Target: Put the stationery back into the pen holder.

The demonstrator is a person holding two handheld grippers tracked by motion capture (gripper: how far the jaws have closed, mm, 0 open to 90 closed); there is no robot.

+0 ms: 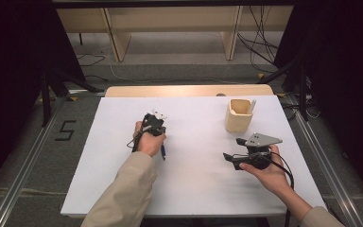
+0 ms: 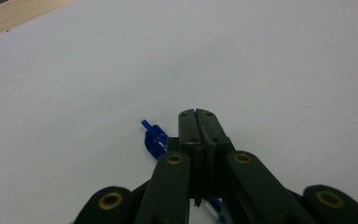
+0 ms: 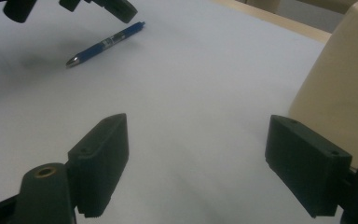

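The left gripper sits under a fist with its beige sleeve running up from the near table edge, jaws pointing down at the sheet; they are pressed together on the blue pen, whose clip end juts out beside the closed tips in the left gripper view. In the right gripper view the pen is a slim glossy barrel with a metal tip, slanting just above the white sheet, its upper end caught by the dark jaws.

The right gripper rests in an open palm, lying level, its grey three-cornered plate on top (a cable loops back toward the wrist). Its jaws stand wide apart with nothing between them, blocky matte black pads over bare sheet.

The cream pen cup, smooth and square-walled, stands just beyond the right gripper; the pen is well to its left, nearer the middle of the sheet. Between pen and cup the sheet lies bare, and a wooden strip borders the far edge behind the cup.
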